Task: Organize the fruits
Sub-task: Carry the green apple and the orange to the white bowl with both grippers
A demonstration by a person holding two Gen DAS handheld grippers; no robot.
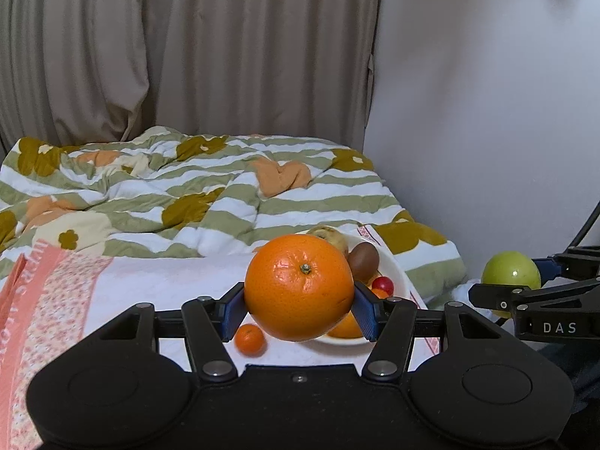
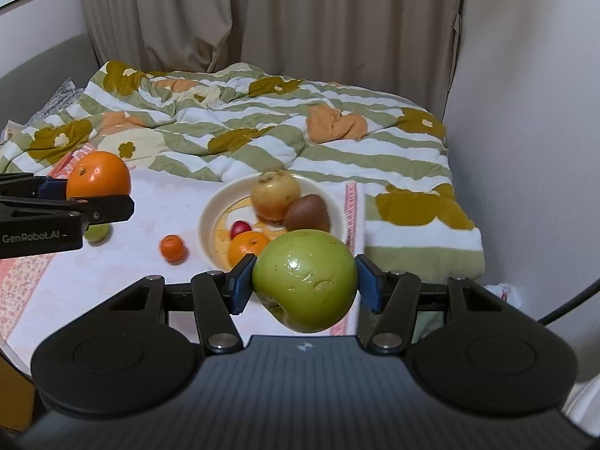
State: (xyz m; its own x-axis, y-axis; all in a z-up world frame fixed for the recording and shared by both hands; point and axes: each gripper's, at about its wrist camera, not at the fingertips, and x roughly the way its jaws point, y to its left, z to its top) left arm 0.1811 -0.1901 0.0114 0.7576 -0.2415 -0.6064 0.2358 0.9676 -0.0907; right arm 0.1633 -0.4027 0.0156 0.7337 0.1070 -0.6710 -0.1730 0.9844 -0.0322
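Fruit status: my left jaws (image 1: 299, 305) clamp a large round orange (image 1: 299, 287), blue pads tight on both sides, held above the cloth. My right jaws (image 2: 304, 287) grip a shiny green apple (image 2: 304, 279) the same way, in the air near the round cream plate (image 2: 210, 221). On that plate: a yellowish persimmon-like fruit (image 2: 275, 195), a brown kiwi (image 2: 307, 212), a small red fruit (image 2: 240, 228), another orange (image 2: 247, 245). Small tangerine (image 2: 173, 247) sits on the white cloth (image 2: 157, 206) just left of the plate; a small green fruit (image 2: 98, 232) lies further left. All on a bed with a green-striped floral quilt (image 2: 262, 127).
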